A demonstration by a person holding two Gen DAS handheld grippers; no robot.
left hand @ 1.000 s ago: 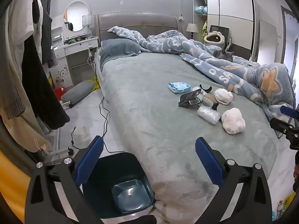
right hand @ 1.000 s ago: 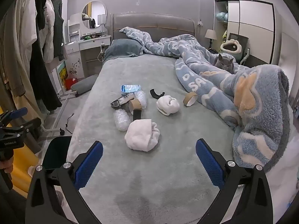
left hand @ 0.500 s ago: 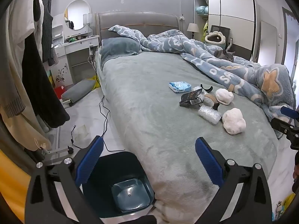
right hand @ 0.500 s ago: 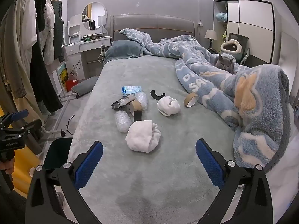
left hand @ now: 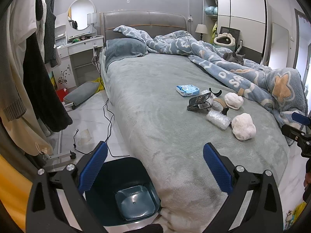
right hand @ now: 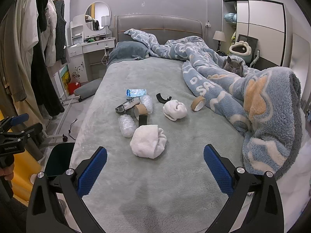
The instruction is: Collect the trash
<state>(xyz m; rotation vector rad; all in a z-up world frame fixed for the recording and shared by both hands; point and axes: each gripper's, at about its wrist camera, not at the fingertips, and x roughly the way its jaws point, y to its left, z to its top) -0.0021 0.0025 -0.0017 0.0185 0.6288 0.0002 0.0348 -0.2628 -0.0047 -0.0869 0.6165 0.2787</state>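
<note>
Currently I have both claws wide open and empty. Left claw (left hand: 154,165) hangs over the foot corner of the bed (left hand: 155,116), with the dark teal trash bin (left hand: 124,190) on the floor just below it, against the bed's corner. Right claw (right hand: 155,167) hovers above the grey bedspread (right hand: 155,194), pointing at the trash pile mid-bed. Nearest to it: a crumpled white tissue wad (right hand: 148,142). Just beyond, a bubble-wrap roll (right hand: 127,125), a cardboard tape core (right hand: 140,110), a black wrapper (right hand: 127,105), a blue tissue pack (right hand: 136,93). A second white wad (right hand: 175,109) and another cardboard ring (right hand: 198,103) lie further right, the ring near the blue blanket (right hand: 262,101). A grey cat (right hand: 233,67) sits behind the blanket.
</note>
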